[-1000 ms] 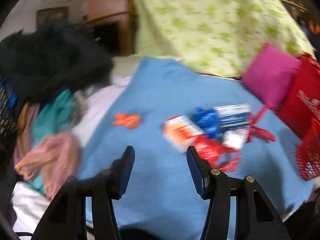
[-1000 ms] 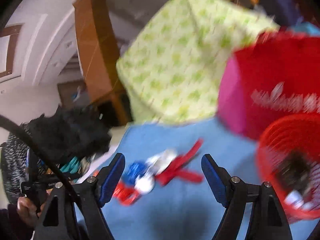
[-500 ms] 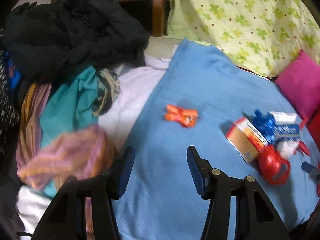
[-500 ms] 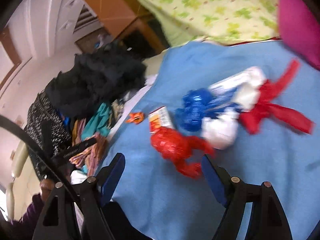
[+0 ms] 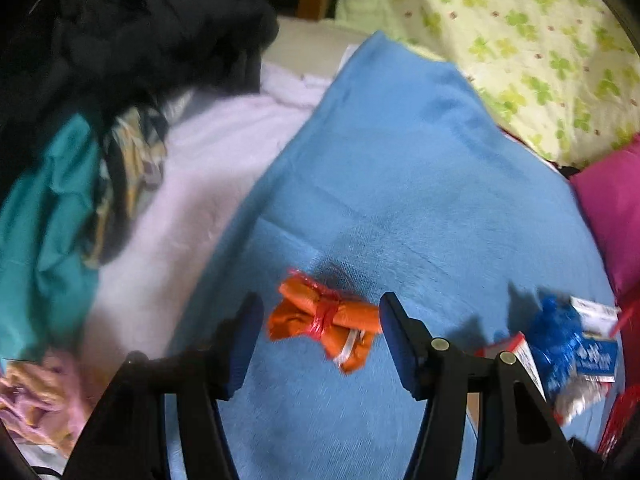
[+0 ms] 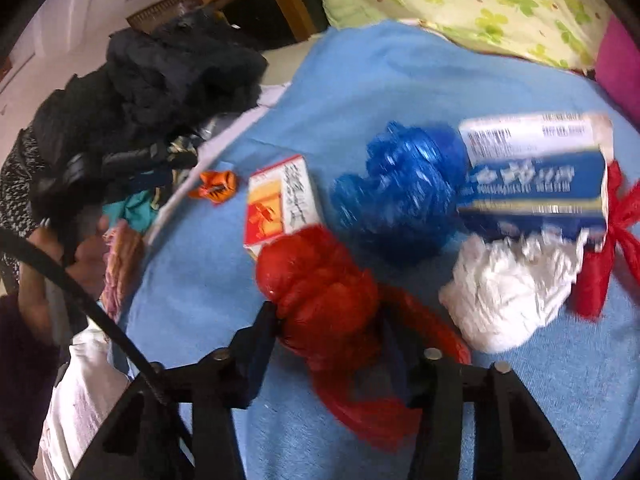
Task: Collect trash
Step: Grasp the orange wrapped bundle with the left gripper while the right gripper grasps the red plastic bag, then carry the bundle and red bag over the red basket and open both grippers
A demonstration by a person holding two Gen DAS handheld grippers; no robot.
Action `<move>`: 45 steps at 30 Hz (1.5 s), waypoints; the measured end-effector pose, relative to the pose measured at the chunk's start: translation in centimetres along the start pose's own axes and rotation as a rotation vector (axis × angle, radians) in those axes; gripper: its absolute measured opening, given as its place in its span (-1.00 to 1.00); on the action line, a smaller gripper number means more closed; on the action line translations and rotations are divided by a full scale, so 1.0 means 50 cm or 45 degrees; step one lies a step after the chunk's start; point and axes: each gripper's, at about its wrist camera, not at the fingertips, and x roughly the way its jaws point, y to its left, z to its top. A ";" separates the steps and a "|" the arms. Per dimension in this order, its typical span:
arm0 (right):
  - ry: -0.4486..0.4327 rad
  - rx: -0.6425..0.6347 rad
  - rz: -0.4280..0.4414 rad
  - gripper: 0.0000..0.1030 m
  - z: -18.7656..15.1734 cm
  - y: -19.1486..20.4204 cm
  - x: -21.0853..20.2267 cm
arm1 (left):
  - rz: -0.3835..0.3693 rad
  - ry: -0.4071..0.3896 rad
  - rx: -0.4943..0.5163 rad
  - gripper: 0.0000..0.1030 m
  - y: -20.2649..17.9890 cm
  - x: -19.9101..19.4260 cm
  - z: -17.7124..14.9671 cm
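Both tongs hang low over the blue blanket. On the left gripper the jaws stand wide apart, with the orange wrapper lying on the blanket between their tips, held by neither. On the right gripper the jaws flank the crumpled red plastic bag; they look pressed against its sides, though blur keeps me from saying whether they truly grip it.

Just beyond the red bag lie a small red-and-white carton, a scrunched blue bag and a wad of white tissue, all bunched together. A blue-and-white box rests against the blue bag and over the tissue, with a red ribbon-like strip at its right end.

Farther left, a heap of mixed clothes borders the blanket, topped by a dark garment. At the back sit a green clover-print pillow and a magenta cushion.
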 end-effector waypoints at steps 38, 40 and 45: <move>0.058 0.415 0.001 -0.04 -0.095 -0.219 -0.155 | -0.056 -0.001 0.287 0.32 -0.028 0.061 -0.036; 0.058 0.433 0.017 -0.04 -0.092 -0.222 -0.150 | -0.079 0.000 0.296 0.31 -0.025 0.056 -0.048; 0.051 0.437 0.020 -0.05 -0.094 -0.224 -0.152 | -0.066 -0.008 0.300 0.30 -0.026 0.032 -0.078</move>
